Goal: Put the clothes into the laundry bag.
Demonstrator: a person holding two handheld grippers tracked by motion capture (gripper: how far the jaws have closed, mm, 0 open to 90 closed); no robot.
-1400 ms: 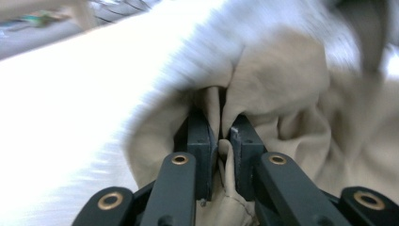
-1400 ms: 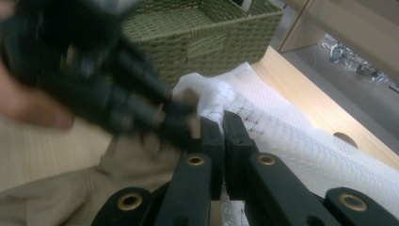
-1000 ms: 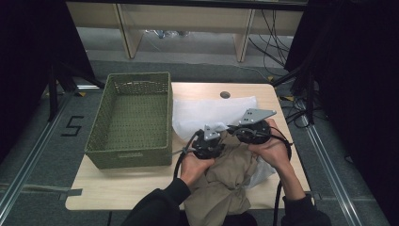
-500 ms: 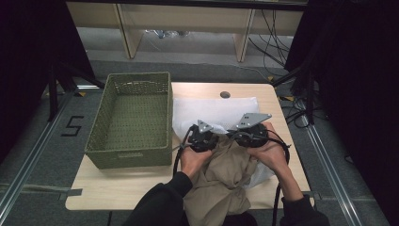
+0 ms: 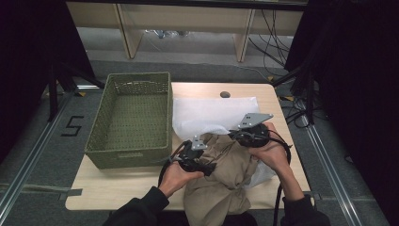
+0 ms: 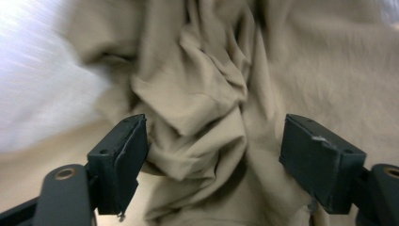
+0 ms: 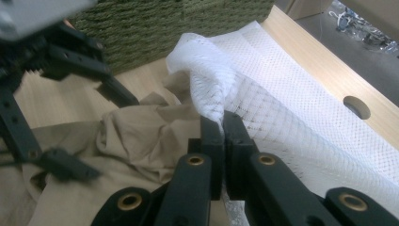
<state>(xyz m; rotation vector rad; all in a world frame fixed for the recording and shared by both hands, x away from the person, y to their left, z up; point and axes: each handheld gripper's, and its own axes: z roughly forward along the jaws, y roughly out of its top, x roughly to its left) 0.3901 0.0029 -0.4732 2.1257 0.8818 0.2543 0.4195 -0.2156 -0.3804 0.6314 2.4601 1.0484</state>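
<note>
one tan garment [image 6: 202, 103] between the spread, just-opened left gripper [image 6: 214, 155]; right gripper [image 7: 223, 123] pinching one white mesh bag [image 7: 282, 94]

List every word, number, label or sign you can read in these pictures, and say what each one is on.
"5": a black numeral marked on the grey floor, left of the green woven basket.
No readable text on the basket, the white mesh bag, the crumpled beige cloth, the light wooden table or the grippers.
</note>
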